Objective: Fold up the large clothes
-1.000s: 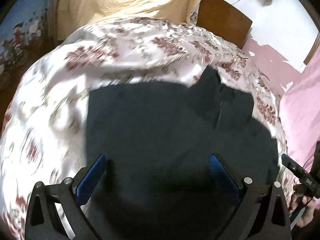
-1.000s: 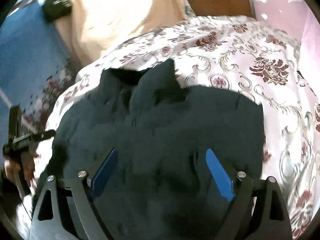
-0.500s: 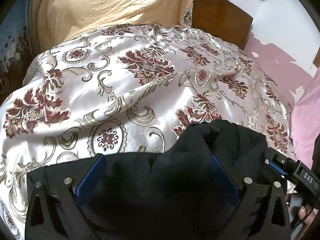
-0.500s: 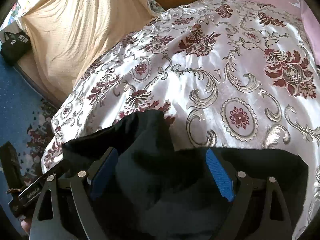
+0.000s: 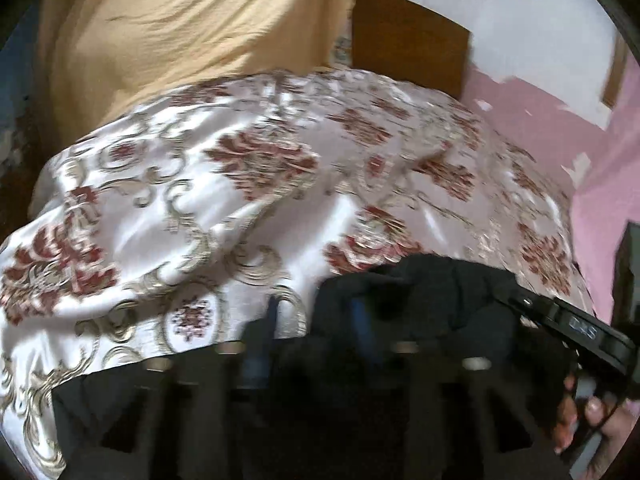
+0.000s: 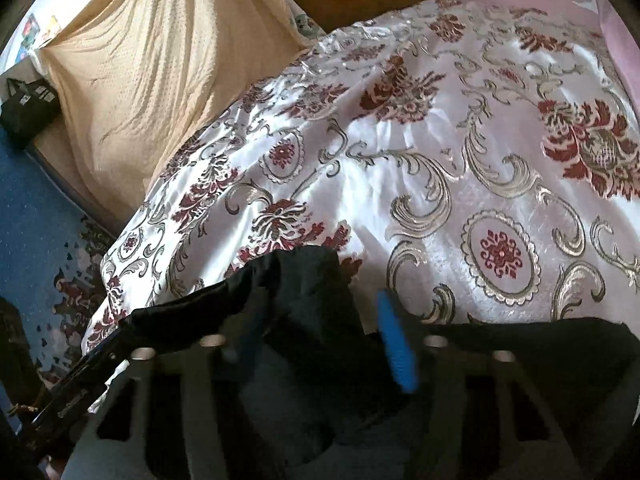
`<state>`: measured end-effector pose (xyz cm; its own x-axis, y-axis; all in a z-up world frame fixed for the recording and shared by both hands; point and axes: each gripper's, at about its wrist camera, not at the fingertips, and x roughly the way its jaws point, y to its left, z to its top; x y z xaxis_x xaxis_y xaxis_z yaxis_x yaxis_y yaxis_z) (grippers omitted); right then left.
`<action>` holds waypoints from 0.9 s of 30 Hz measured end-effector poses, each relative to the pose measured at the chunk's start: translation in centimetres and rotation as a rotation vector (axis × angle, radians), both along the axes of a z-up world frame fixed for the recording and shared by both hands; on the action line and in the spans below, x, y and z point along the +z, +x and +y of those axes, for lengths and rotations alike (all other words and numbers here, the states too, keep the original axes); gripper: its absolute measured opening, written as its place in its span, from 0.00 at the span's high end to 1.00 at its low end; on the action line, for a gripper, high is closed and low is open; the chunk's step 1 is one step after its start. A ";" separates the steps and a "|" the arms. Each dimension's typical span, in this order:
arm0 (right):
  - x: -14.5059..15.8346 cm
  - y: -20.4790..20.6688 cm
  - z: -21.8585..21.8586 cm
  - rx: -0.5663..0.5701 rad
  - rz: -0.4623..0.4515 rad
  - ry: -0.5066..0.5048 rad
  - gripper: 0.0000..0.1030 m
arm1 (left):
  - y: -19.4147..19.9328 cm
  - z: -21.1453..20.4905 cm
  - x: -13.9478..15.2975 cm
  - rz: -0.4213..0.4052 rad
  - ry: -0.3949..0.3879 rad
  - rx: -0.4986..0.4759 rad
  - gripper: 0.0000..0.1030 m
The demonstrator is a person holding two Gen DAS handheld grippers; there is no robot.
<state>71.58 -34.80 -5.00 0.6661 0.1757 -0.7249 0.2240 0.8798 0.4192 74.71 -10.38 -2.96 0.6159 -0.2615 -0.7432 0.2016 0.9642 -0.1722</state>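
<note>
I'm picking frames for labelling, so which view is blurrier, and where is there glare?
Left wrist view: heavy motion blur, smearing the bedspread pattern and the left gripper over the dark garment. Right wrist view: sharper, though the right gripper is smeared; sunlight glares on the satin bedspread. Both show fisheye bending and dark corners.

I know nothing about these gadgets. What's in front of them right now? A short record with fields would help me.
surface: bed with a white satin bedspread, red and gold floral pattern
garment: dark garment, bunched at the near edge of the bedspread
left gripper: jaws narrowed around a fold of the garment; blurred, so a firm grip is unclear
right gripper: blue pads either side of a raised fold of the garment
behind: cream cloth and wooden headboard
floor: blue carpet
</note>
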 end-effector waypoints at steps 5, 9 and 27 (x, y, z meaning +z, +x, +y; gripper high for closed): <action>1.9 -2.2 0.8 0.083 -0.049 -0.081 0.87 | -3.4 -0.1 2.0 -0.090 0.065 -0.015 0.93; 5.3 -6.9 -0.1 0.126 -0.153 -0.110 0.88 | -7.4 2.2 5.1 -0.156 0.008 -0.010 0.93; 12.0 -30.3 2.1 0.298 -0.382 -0.421 0.90 | -30.2 6.1 8.7 -0.300 -0.042 -0.105 0.94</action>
<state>41.32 -32.71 7.04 0.8577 0.1457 -0.4930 -0.1525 0.9879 0.0265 44.54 -4.30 5.71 0.7738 -0.3617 -0.5200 0.3475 0.9288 -0.1289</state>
